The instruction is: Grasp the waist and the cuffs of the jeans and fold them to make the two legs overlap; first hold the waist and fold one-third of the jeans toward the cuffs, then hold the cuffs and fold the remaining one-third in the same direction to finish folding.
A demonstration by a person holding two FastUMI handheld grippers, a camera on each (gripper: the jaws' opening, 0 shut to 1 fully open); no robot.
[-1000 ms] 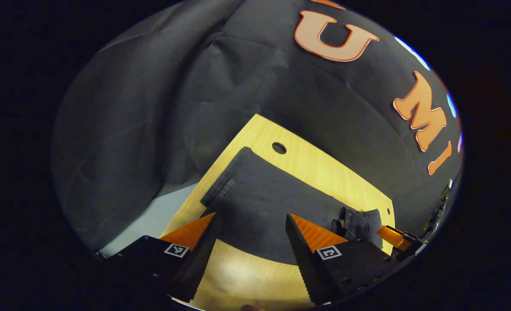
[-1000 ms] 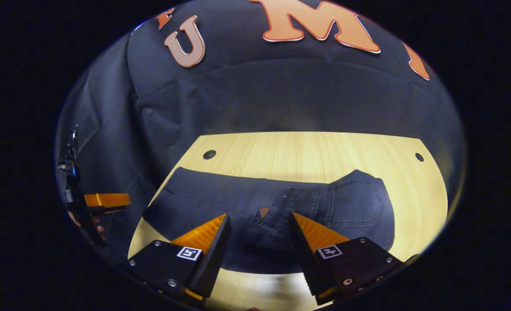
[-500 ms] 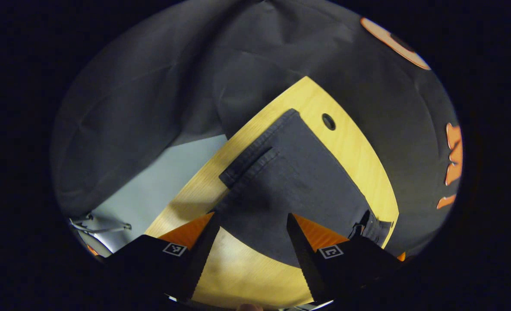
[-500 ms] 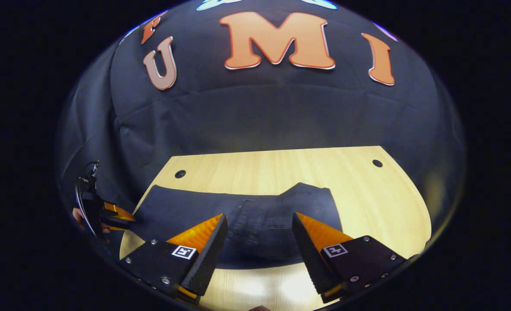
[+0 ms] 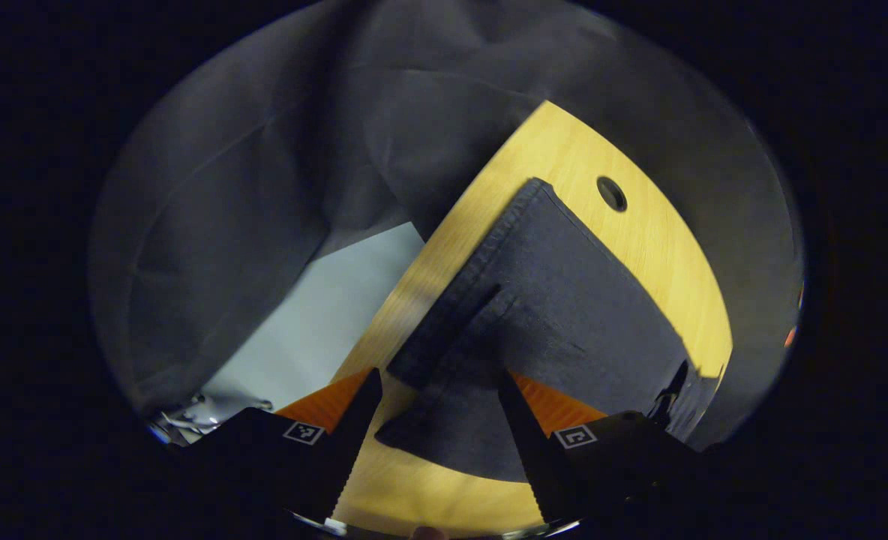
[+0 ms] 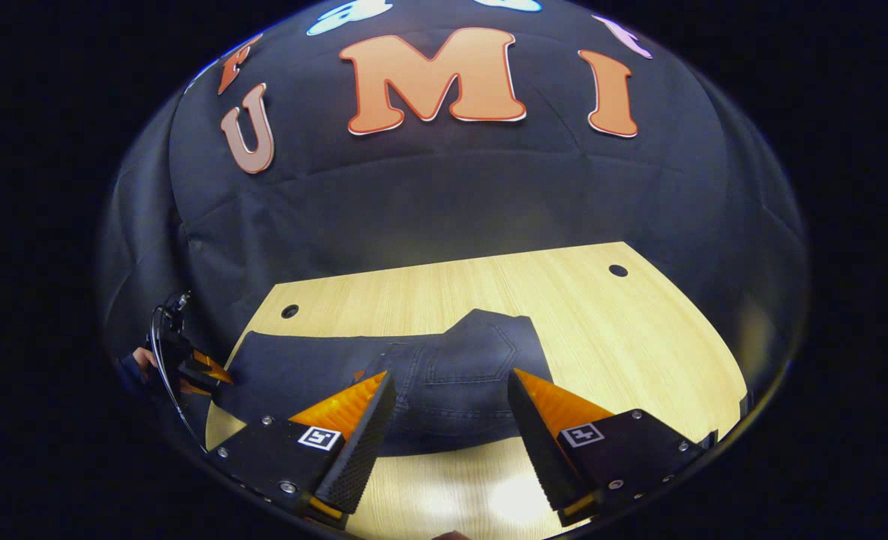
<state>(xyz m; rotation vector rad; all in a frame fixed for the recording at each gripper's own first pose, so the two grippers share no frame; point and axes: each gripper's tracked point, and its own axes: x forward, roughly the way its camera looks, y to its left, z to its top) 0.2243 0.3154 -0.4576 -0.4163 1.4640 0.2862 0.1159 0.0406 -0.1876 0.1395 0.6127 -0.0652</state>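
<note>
Two holes (image 6: 289, 310) pierce table (image 6: 579, 315) behind jeans (image 6: 444, 375).

Under my fingers: light wooden table (image 6: 639, 330), round holes near its far corners | on it: dark jeans (image 6: 444, 375) lying flat, cuffs (image 5: 459, 322) by the left edge.

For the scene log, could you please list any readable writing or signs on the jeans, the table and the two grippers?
Jeans: no readable tag or brand; the stitching and back pocket carry no writing.
Table: no text, just bare wood grain with round holes.
Left gripper: square markers with a black-and-white coded pattern, no words.
Right gripper: the same kind of marker, no words or numbers.
</note>
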